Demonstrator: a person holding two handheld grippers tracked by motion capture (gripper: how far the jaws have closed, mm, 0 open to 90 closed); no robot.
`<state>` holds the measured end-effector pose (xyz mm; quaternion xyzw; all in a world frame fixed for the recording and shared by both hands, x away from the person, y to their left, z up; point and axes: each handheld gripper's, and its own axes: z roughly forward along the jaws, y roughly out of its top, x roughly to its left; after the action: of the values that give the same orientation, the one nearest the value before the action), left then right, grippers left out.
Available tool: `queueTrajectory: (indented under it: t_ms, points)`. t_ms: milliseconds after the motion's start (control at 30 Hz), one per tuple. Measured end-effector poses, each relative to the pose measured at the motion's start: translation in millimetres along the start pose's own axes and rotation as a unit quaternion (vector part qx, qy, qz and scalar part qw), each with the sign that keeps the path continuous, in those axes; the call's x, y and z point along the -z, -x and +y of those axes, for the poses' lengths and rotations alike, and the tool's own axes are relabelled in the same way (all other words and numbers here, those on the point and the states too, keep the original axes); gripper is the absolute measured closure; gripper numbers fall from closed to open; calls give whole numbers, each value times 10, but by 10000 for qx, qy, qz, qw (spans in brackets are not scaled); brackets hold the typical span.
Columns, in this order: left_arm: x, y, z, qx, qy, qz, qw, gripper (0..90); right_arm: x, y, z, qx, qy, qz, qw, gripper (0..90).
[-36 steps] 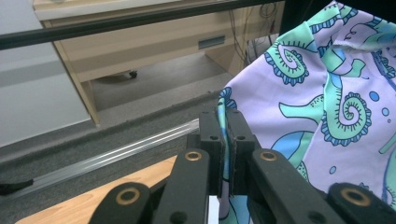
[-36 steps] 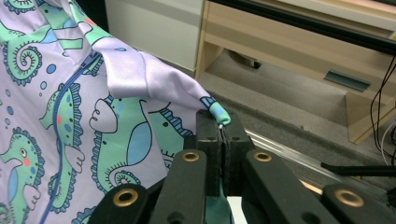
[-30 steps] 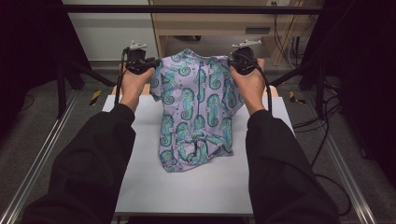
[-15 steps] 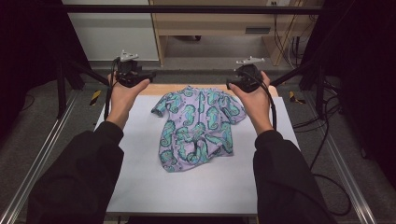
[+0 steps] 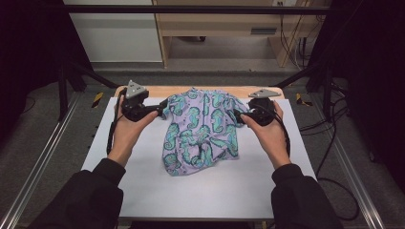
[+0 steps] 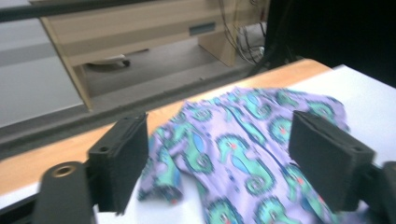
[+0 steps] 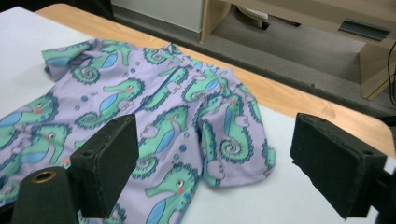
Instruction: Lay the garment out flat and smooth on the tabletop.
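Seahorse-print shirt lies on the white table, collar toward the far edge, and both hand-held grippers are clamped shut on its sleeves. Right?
Not quite. The shirt does lie on the white table, collar far, but both gripper views show open jaws: the left hand-held gripper and right hand-held gripper pinch nothing.

We take this for a lab or test room set up for recording, not a home. We see a white table with a wooden edge standing inside a frame of black bars and metal rails, dark curtains at both sides, and loose cables trailing over a grey carpet floor. Behind it stands a plain wooden desk with more cables hanging beside it.
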<state>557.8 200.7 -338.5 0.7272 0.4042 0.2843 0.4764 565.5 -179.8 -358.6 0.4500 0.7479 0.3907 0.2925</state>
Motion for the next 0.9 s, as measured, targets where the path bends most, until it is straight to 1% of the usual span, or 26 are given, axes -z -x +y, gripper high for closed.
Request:
queueTrajectory:
  t_ms: [200,267,433,500,533,667,733,800,900]
  points:
    - [67,92,-209,97,8,-90,9999,149,115,-25,-205,-55,56,107,9999,153]
    - [94,124,-276,106,37,-118,9999,148,156,-35,-268,-77,54,154,9998,151]
    - [164,196,-458,139,12,-212,9997,147,240,-69,-377,-70,72,245,9997,154]
    - [207,226,-544,139,17,-215,9997,147,275,-98,-419,-62,59,294,9995,158]
    - [221,236,-573,138,19,-227,9996,147,297,-116,-448,-28,69,327,9994,159]
    - [296,294,-716,96,-20,-306,9995,147,369,-181,-548,-86,94,445,9989,172]
    - [353,328,-791,53,-22,-353,9994,151,395,-218,-598,-77,80,477,9988,191]
    - [389,353,-852,78,-40,-415,9991,162,413,-261,-655,-34,25,527,9986,214]
    - [440,409,-960,-30,-113,-461,9989,181,420,-318,-719,-7,-22,620,9981,255]
